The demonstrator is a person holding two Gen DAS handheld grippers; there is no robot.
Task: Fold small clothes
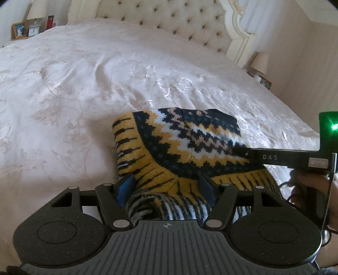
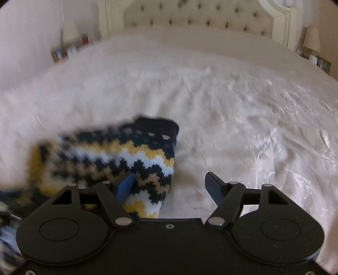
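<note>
Knit sweater (image 1: 179, 143) on bedspread (image 1: 84, 84); left gripper (image 1: 166, 188) level, spread wide w/ cloth between fingers. Right gripper (image 2: 171, 188) wide apart, reaching in from 3 o'clock.

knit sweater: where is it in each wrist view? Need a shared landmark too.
Left wrist: knit sweater lower centre, bunched between the left gripper fingers.
Right wrist: sweater lower left, blurred, beside the right gripper.
Shared landmark: tufted headboard at top.

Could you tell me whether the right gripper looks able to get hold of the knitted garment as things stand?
Probably yes. The right gripper is open, with the knitted garment already against its left finger and only bare bedspread around it. The view is blurred, so exact contact is uncertain.
</note>
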